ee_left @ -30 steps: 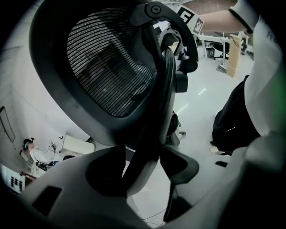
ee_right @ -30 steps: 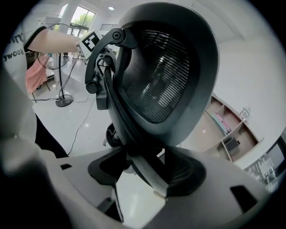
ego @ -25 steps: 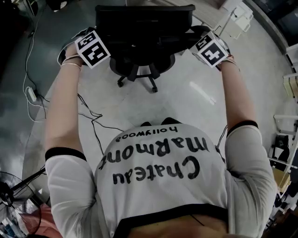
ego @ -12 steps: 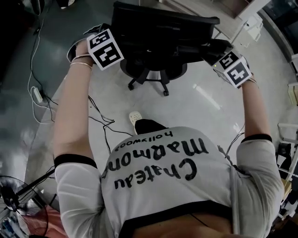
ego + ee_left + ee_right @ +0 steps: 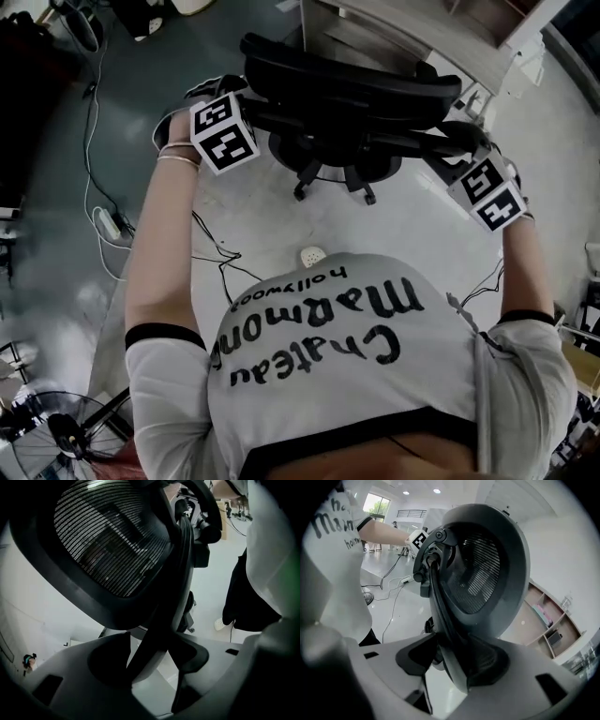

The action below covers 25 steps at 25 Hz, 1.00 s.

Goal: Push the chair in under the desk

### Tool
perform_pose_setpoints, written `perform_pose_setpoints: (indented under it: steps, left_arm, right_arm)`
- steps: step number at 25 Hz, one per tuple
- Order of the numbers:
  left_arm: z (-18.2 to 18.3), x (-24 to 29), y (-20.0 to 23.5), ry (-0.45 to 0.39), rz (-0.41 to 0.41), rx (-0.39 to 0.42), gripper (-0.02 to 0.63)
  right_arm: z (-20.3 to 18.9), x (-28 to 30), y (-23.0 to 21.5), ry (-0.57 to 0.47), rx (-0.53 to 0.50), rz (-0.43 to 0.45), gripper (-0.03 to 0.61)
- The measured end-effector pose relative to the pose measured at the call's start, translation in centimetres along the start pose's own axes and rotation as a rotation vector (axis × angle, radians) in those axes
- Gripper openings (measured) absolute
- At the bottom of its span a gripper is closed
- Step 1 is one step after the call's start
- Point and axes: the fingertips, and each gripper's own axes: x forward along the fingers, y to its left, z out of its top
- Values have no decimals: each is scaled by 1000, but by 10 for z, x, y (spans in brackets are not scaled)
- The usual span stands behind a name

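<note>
A black mesh-backed office chair (image 5: 352, 89) on a star base with casters stands in front of me, with the wooden desk (image 5: 394, 28) just beyond it. My left gripper (image 5: 230, 117) is at the left edge of the chair back. The dark frame edge (image 5: 150, 648) runs between its jaws with room beside it. My right gripper (image 5: 469, 164) is at the right edge. There the chair back's rim (image 5: 459, 663) sits between the jaws, which are closing, with a gap still showing on one side.
Cables and a power strip (image 5: 108, 223) lie on the floor at the left. A fan (image 5: 56, 431) stands at the lower left. My white shoe (image 5: 311, 255) is behind the chair base. Open shelving (image 5: 548, 620) lines the wall to the right.
The chair has rolled forward towards the desk, which has come into view at the top. I have stepped forward after it. Both grippers stay at the chair back's edges.
</note>
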Motion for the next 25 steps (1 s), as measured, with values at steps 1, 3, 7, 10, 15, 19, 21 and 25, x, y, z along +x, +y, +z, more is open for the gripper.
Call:
perform_pose_setpoints:
  steps: [1,3,7,10,15,19,21,25]
  left_arm:
    - [-5,2,3,0,-3,7,252]
    - [-18,4,11,-9,4,19,252]
    - [-36,12,30,-26,16,31,256]
    - [-38,17,36,-24,-13,40,259]
    - [-73,35,78,-35,-22,46,272]
    - [-106,53,116,-46,-22,104,275]
    - [-105,56,119,-58,-25,135,275]
    - [-103,62,123,-113,-28,192,275]
  right_arm:
    - [6,3,3,2,-17,-7,215]
    - [18,12,8,13,-49,-24,212]
    - [35,30,9,27,-82,-94,210]
    - [37,37,6,38,-90,-127,213]
    - [78,68,-1,45,-69,-153,212]
    - [117,93,3,60,-21,-200,213]
    - [118,92,8,74,3,-209,213]
    - [120,92,19,101,50,-229,213]
